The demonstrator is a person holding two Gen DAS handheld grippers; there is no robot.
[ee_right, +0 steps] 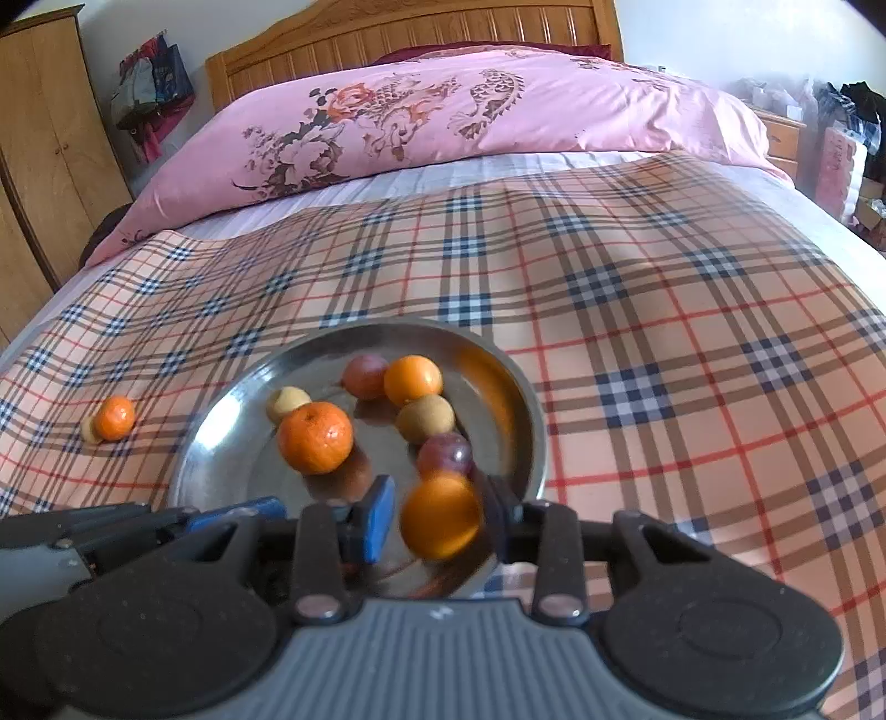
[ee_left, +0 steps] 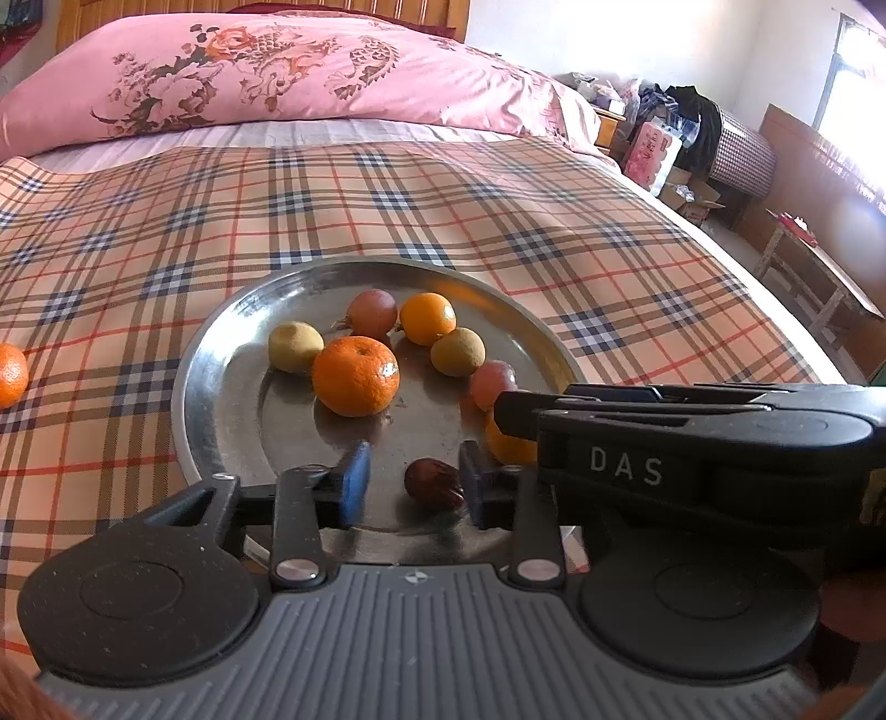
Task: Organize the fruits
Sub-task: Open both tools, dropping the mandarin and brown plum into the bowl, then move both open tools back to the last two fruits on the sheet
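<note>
A round steel plate [ee_left: 221, 354] [ee_right: 221, 437] lies on the plaid bedcover and holds several fruits: a large mandarin [ee_left: 355, 375] [ee_right: 315, 437], a smaller orange [ee_left: 427, 318] [ee_right: 413, 379], two yellow-brown fruits and two reddish ones. My left gripper [ee_left: 414, 487] is open over the plate's near edge, with a dark red date [ee_left: 433, 483] lying between its fingers. My right gripper [ee_right: 440, 520] is open just right of it, with a blurred orange [ee_right: 440, 516] between its fingers, not clamped. One mandarin [ee_left: 11, 374] [ee_right: 114, 417] lies on the cover left of the plate, with a small yellowish fruit [ee_right: 87, 430] beside it.
A pink floral quilt [ee_right: 470, 105] lies at the head of the bed before a wooden headboard [ee_right: 410, 27]. A wardrobe [ee_right: 39, 149] stands at the left. Boxes, bags and a wooden bench [ee_left: 803, 271] stand right of the bed.
</note>
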